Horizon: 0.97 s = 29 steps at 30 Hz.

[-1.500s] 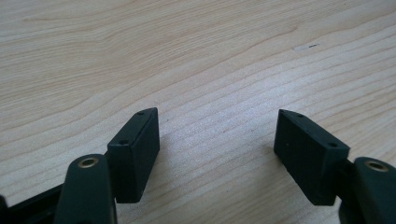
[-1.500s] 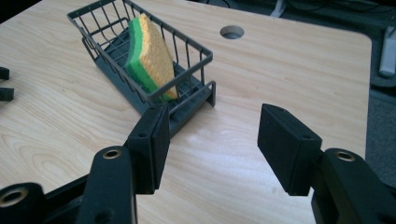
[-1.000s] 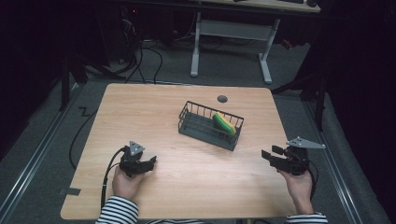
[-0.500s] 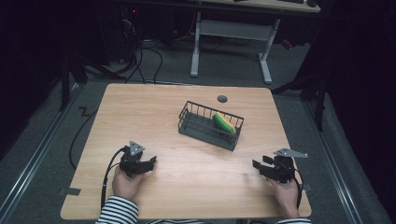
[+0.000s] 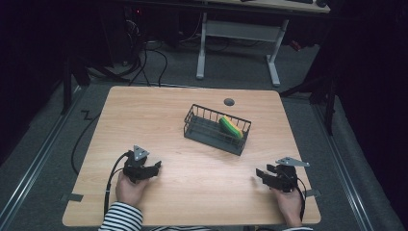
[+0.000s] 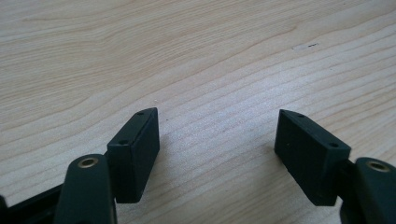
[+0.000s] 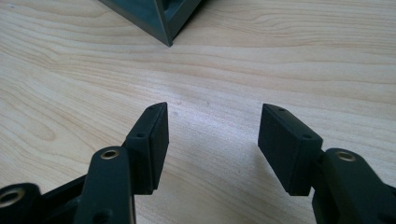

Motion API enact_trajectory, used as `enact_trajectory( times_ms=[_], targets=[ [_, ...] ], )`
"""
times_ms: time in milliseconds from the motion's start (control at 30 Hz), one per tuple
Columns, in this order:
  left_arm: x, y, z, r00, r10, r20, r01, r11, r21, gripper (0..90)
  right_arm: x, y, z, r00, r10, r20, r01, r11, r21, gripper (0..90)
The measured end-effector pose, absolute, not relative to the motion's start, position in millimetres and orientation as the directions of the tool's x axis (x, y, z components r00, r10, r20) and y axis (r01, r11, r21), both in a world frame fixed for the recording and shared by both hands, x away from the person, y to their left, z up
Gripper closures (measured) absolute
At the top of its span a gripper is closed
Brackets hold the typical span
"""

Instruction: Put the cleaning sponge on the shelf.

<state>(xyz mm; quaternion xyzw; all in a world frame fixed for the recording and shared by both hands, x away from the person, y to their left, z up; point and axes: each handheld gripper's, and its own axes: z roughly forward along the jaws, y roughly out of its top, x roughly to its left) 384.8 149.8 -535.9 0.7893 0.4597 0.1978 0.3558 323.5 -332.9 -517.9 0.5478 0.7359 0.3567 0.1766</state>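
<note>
Meanwhile both black two-jaw grippers, left (image 5: 155, 167) and right (image 5: 260, 173), rested wide open and empty near the table's front edge; the yellow-green sponge (image 5: 230, 127) lay inside the dark wire basket (image 5: 211, 135). Reaching it probably called for a descent from above, clear of the rim.

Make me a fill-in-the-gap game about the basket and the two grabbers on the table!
1. The yellow and green sponge lies inside the wire ____.
2. The left gripper has its jaws ____, with bare wood between them.
3. The right gripper holds ____ between its jaws.
4. The basket stands on the wooden ____.

Missing words: basket; open; nothing; table
</note>
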Motion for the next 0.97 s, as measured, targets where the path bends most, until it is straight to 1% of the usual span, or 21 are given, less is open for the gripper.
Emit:
enact_trajectory(
  times_ms=[67, 200, 367, 467, 533, 700, 967],
  targets=[
    [385, 150, -536, 0.498, 0.867, -0.014, 0.584, -0.324, 0.744, 31.5, 323, -331, -519, -0.338, 0.934, 0.117, 0.675, 0.154, 0.721, 42.6],
    [385, 150, -536, 0.498, 0.867, -0.013, 0.584, -0.324, 0.744, 31.5, 322, -325, -522, -0.343, 0.938, 0.055, 0.668, 0.202, 0.716, 41.4],
    [385, 150, -536, 0.498, 0.867, -0.013, 0.584, -0.323, 0.745, 31.5, 320, -320, -528, -0.343, 0.939, 0.034, 0.656, 0.214, 0.724, 39.9],
    [384, 150, -536, 0.498, 0.867, -0.013, 0.584, -0.324, 0.745, 31.5, 319, -318, -530, -0.349, 0.937, 0.015, 0.642, 0.227, 0.732, 37.5],
    [384, 150, -536, 0.497, 0.867, -0.013, 0.584, -0.324, 0.745, 31.5, 318, -314, -530, -0.354, 0.935, -0.025, 0.634, 0.260, 0.728, 36.6],
    [384, 149, -536, 0.499, 0.867, -0.014, 0.583, -0.324, 0.745, 30.9, 318, -312, -531, -0.345, 0.938, -0.016, 0.642, 0.248, 0.726, 33.3],
    [384, 149, -536, 0.500, 0.866, -0.014, 0.584, -0.325, 0.744, 30.9, 318, -312, -531, -0.342, 0.939, -0.014, 0.645, 0.246, 0.723, 32.3]
  ],
)
